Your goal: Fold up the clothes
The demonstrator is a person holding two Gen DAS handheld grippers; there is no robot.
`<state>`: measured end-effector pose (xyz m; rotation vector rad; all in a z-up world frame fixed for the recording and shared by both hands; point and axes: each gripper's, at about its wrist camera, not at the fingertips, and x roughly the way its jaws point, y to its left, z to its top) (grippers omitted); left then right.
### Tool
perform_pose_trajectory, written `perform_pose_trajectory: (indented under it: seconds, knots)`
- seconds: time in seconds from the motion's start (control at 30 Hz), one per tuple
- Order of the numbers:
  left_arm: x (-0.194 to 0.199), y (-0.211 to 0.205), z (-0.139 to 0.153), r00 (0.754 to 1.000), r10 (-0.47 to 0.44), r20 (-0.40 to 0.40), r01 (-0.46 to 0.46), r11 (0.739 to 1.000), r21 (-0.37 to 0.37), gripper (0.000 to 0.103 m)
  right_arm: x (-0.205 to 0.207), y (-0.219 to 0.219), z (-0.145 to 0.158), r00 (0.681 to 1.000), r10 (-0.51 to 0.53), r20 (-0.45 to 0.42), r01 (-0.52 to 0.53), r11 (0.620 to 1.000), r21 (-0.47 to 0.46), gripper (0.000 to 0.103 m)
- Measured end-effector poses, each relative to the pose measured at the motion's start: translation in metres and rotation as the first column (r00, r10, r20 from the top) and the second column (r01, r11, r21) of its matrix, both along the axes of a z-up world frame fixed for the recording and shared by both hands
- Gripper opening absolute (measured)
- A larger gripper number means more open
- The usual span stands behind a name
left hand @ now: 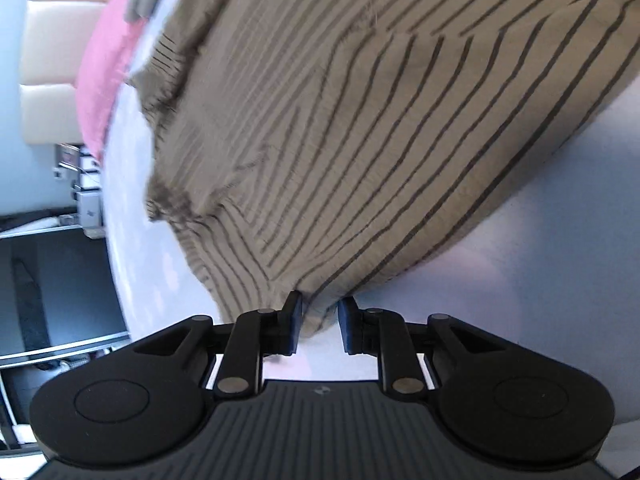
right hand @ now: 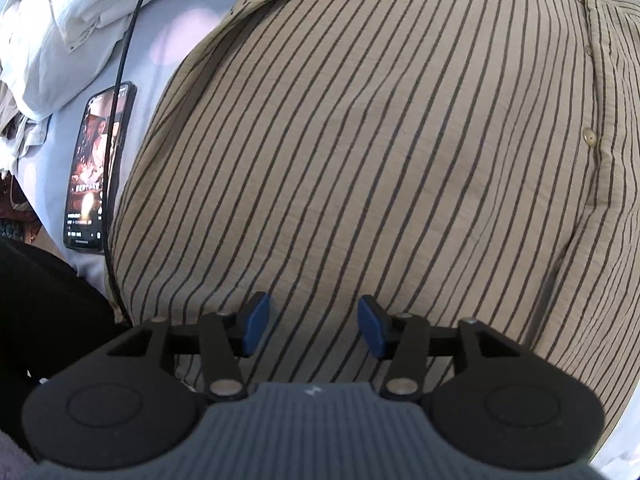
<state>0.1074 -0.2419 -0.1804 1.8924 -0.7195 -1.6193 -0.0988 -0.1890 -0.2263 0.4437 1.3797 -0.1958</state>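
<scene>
The phone [right hand: 100,168] at the left of the right wrist view shows a lit screen, but its writing is too small to read. The striped shirt [right hand: 360,140] lies spread on the bed [right hand: 140,28], its stripes and button row running from the bottom toward the top of the frame. The right claw [right hand: 314,330] is half open above the cloth, holding nothing. The left claw [left hand: 320,324] is nearly closed, with a corner of the shirt [left hand: 340,140] between its blue pads [left hand: 295,326]; whether they press it I cannot tell

Shirt [right hand: 360,140] spread on bed sheet [right hand: 144,28]; phone [right hand: 98,168] just left of shirt; crumpled garment [right hand: 60,32] beyond phone.
</scene>
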Motion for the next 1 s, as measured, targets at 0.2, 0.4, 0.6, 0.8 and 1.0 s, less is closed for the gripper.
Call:
perform_pose_trajectory:
  seconds: [0.2, 0.4, 0.6, 0.8, 1.0]
  knots:
    - [-0.01, 0.01, -0.016, 0.999, -0.043, 0.02, 0.044, 0.999, -0.024, 0.018, 0.011, 0.003, 0.008, 1.0, -0.026, 0.004, 0.026, 0.998, -0.051, 0.055]
    - [-0.012, 0.012, -0.028, 0.999, -0.042, 0.035, 0.044, 0.997, -0.064, 0.018, 0.029, 0.003, 0.012, 0.98, -0.189, -0.054, 0.187, 0.982, -0.039, 0.055]
    - [-0.016, 0.012, -0.028, 1.0, 0.018, 0.005, -0.017, 0.997, -0.081, 0.017, 0.062, 0.025, 0.03, 0.958, -0.286, 0.03, 0.287, 0.956, -0.06, 0.055]
    - [-0.017, 0.015, -0.028, 0.999, 0.051, -0.012, -0.052, 0.995, -0.088, 0.014, 0.094, 0.05, 0.029, 0.945, -0.319, 0.072, 0.324, 0.943, -0.079, 0.05]
    - [-0.013, 0.017, -0.032, 0.997, 0.062, -0.042, -0.067, 0.992, -0.11, 0.011, 0.116, 0.083, 0.016, 0.956, -0.292, 0.036, 0.294, 0.949, -0.116, 0.045]
